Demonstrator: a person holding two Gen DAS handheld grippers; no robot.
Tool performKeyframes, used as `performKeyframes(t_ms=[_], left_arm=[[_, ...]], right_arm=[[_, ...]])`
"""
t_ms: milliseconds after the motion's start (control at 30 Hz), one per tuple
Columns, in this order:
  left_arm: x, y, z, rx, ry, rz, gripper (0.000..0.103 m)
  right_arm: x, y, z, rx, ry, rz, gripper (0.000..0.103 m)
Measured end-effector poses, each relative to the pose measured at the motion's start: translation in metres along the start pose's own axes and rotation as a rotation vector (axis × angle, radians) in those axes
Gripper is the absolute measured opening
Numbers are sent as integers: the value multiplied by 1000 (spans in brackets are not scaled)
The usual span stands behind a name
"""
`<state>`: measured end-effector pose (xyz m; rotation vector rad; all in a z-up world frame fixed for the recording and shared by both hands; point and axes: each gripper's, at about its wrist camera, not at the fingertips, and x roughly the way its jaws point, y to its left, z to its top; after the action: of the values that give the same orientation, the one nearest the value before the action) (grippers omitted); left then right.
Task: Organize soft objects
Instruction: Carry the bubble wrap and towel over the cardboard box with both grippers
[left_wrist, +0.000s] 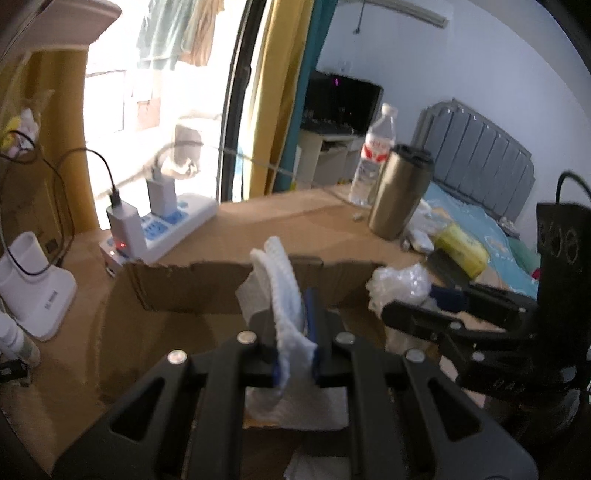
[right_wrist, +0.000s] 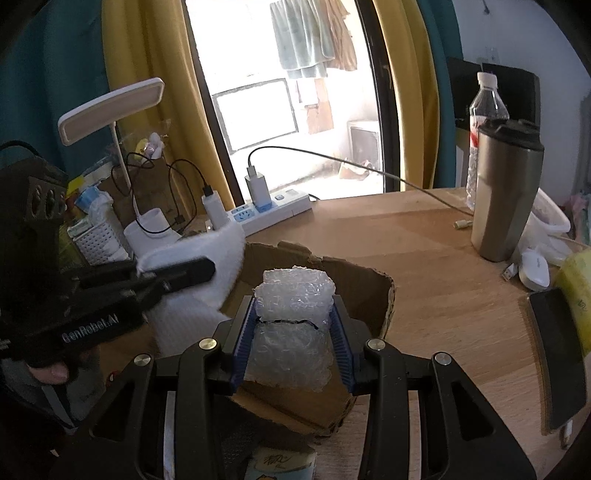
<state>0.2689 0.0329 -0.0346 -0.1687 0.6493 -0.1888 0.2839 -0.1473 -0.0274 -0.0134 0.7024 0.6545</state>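
1. Left gripper (left_wrist: 291, 354) pinched tight on a white foam sheet (left_wrist: 280, 291), held upright over the torn cardboard box (left_wrist: 177, 288).
2. Right gripper (right_wrist: 293, 332) part-open, pads clamped on a wad of bubble wrap (right_wrist: 295, 314) above the same box (right_wrist: 362, 291).
3. Judgement: lower each piece well inside the walls before letting go; release one at a time so the light wrap doesn't spring out.
4. Legible writing: "GenRobot.AI" on the left gripper's body, seen from the right wrist. Bottle (right_wrist: 484, 122) label unreadable.
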Motion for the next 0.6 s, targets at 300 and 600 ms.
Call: performKeyframes(t_ms=[300,600], left_arm=[[20,-9,-8,18,90,-8,21],[9,-14,-7,34,78,20,28]], right_arm=[[4,3,0,-6,13,8,43],[-11,6,-2,-8,-9,-16,57]])
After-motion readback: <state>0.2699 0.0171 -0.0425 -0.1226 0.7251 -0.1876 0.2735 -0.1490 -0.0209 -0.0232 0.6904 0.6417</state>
